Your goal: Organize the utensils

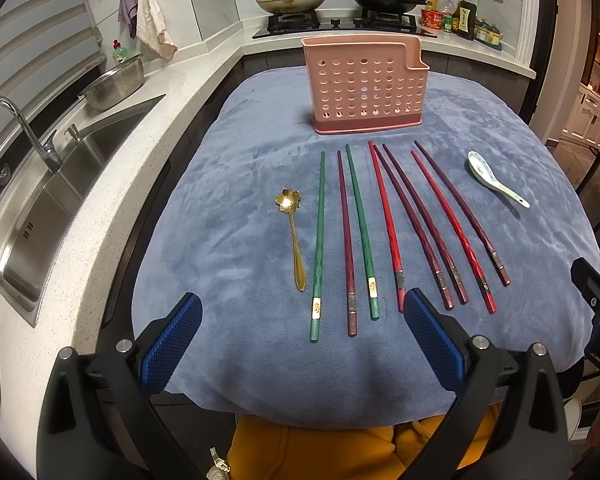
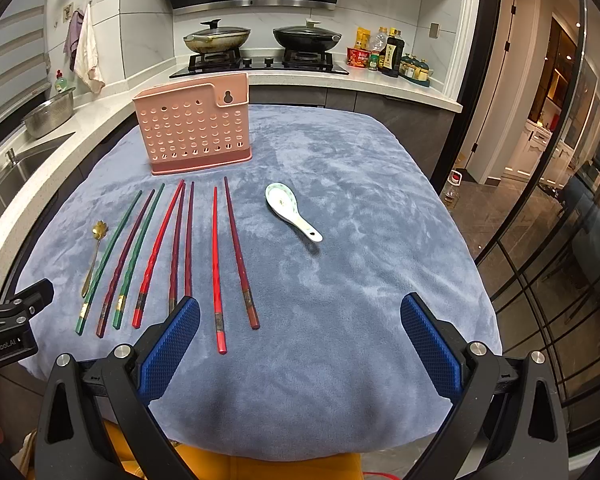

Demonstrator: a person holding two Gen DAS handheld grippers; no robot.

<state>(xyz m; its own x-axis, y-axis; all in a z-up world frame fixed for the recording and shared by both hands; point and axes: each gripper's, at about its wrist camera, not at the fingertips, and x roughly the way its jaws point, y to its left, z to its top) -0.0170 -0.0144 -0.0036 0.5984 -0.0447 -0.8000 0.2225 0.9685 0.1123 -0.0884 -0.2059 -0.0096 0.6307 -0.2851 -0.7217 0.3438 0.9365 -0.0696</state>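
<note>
So both my left gripper (image 1: pixel 302 344) and right gripper (image 2: pixel 300 346) hang wide and empty over the worktop (image 2: pixel 340 280), chopsticks (image 1: pixel 364 232) lying before the pink holder (image 1: pixel 364 84): thin, stiff, slippery-looking, so I'd pinch mid-shaft.

A blue-grey plush cloth (image 1: pixel 228 240) covers the table. The rack (image 1: pixel 364 84) at its far end is pale pink with a grid of round holes and a darker pink base. In front of the rack lie two green chopsticks (image 1: pixel 319 240), three bright red chopsticks (image 1: pixel 388 224) and four dark maroon chopsticks (image 1: pixel 346 240), each with a patterned band near the thick end. Left of the rack's front, a gold spoon (image 1: pixel 293 236) has a flower-shaped bowl. Right of it, a white spoon (image 2: pixel 292 210) carries faint green marks. Both claws have blue dimpled pads (image 1: pixel 172 344) on black frames.
</note>
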